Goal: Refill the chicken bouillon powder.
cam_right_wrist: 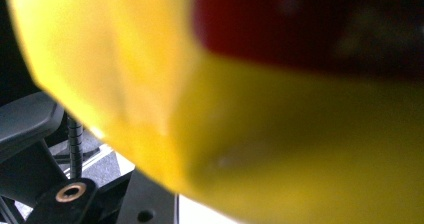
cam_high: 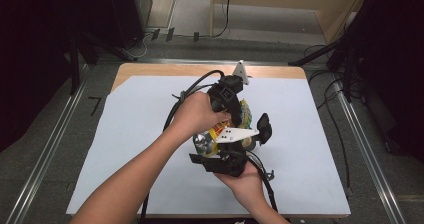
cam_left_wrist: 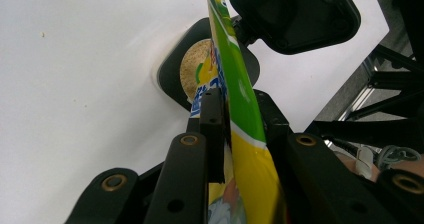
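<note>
1. Snack bag (cam_left_wrist: 235,84) sits right between the two sets of tongs, held up above the middle of the table (cam_high: 150,134). It is yellow and green, with a red patch.
2. The left gripper (cam_left_wrist: 240,114) pinches one thin edge of the bag; both black jaws press on it.
3. The right gripper (cam_high: 225,160) comes up from below. Its own view is a yellow blur with the bag right up close, so I cannot tell if its jaws squeeze the bag or just sit near it.
4. I think the bag is light, soft and crinkly. The shiny skin may slip. What is inside could crush, so pinch the flat sealed edges, not the puffy middle.
5. Black cables (cam_high: 172,109) trail from the tongs and could snag.
6. Nothing else lies on the white table.
</note>
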{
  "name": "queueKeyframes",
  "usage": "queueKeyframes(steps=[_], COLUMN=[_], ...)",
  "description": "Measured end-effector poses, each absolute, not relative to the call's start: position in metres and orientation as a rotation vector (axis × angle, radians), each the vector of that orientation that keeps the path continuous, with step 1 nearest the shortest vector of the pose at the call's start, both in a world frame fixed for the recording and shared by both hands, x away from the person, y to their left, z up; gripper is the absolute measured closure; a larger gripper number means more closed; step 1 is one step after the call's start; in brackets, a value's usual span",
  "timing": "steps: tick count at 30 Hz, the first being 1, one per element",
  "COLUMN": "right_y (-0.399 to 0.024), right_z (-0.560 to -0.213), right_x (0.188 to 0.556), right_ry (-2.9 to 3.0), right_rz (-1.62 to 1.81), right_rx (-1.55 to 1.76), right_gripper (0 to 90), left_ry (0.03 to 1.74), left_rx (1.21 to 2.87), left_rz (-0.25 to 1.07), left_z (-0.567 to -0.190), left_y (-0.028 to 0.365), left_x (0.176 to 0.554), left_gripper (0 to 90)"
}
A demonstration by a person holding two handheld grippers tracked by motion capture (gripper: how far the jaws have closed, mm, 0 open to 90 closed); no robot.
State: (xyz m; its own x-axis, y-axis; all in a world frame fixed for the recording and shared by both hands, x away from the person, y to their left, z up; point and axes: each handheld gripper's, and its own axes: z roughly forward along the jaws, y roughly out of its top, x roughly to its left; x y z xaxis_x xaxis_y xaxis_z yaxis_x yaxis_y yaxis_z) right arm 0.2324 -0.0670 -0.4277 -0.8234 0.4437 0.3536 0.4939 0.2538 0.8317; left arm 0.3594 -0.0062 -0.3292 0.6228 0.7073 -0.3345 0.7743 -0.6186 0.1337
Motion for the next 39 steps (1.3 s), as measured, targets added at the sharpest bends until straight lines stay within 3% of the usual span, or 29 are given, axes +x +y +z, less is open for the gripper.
queueKeyframes(steps=[39], right_y=[-0.0641], right_z=[-0.4339], right_x=[0.2285], right_ry=[-2.496], right_rz=[-1.653], right_rx=[-0.913], right_gripper=[64.5], left_ry=[1.158], left_rx=[2.564], left_rz=[-0.342], left_z=[-0.3338], left_y=[0.0006], left_x=[0.3520], left_gripper=[78.8])
